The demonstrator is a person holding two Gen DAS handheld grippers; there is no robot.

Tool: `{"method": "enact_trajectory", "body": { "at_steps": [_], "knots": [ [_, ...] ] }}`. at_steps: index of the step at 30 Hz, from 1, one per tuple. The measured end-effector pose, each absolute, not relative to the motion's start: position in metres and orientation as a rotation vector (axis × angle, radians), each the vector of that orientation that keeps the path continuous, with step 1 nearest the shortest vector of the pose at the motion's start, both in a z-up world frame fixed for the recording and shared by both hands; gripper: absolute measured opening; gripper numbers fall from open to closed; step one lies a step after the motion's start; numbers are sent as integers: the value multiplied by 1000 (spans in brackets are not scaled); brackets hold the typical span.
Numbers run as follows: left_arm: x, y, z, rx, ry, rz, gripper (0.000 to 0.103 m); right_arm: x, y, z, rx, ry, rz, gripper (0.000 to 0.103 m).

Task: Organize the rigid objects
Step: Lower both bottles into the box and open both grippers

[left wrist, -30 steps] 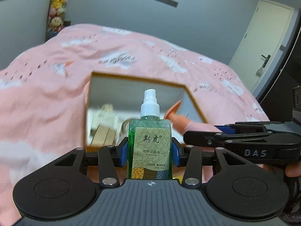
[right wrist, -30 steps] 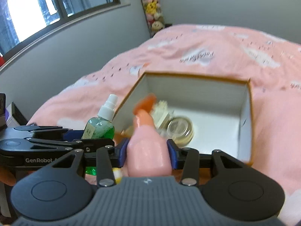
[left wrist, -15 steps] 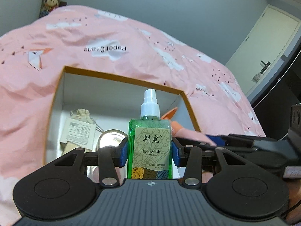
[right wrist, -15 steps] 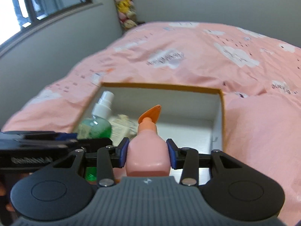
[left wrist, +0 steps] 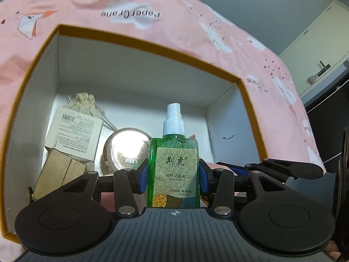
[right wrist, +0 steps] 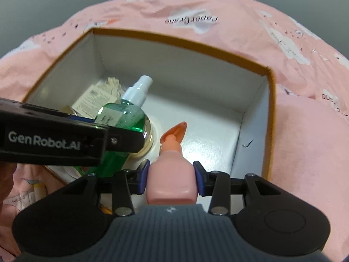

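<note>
Left wrist view: my left gripper (left wrist: 173, 175) clenched on green spray bottle (left wrist: 173, 168), upright, white nozzle, cream label. Right gripper (right wrist: 171, 178) grasping pink pump bottle (right wrist: 171, 181), orange spout pointing far. Since a second ago both came forward and down: bottles now hang over box (right wrist: 270, 100) interior instead of short of near rim. Judge: placing stage, release next. Box on pink bedspread (left wrist: 152, 6) already holds round tin (left wrist: 126, 148), wooden block (left wrist: 59, 174), tagged pouch (left wrist: 76, 122) at left; right floor bare.
</note>
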State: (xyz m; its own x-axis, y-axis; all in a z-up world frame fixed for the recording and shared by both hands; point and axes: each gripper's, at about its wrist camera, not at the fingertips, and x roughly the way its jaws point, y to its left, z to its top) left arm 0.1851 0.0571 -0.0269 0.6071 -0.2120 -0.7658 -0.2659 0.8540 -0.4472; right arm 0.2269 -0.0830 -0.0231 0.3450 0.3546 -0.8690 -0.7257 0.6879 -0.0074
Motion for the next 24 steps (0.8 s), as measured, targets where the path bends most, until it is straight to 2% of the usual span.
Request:
{"method": "enact_trajectory", "body": {
  "at_steps": [15,18,24],
  "knots": [
    [191,58,-42,-581,983,66,51,246,-80,-48,-440,1132,690,40],
    [195,58,-44,-588,991,72,51,242,-80,-40,-466,1102,702,46],
    [202,55,-49,-611,1012,67,51,237,-82,-27,-499,1060,712,50]
  ]
}}
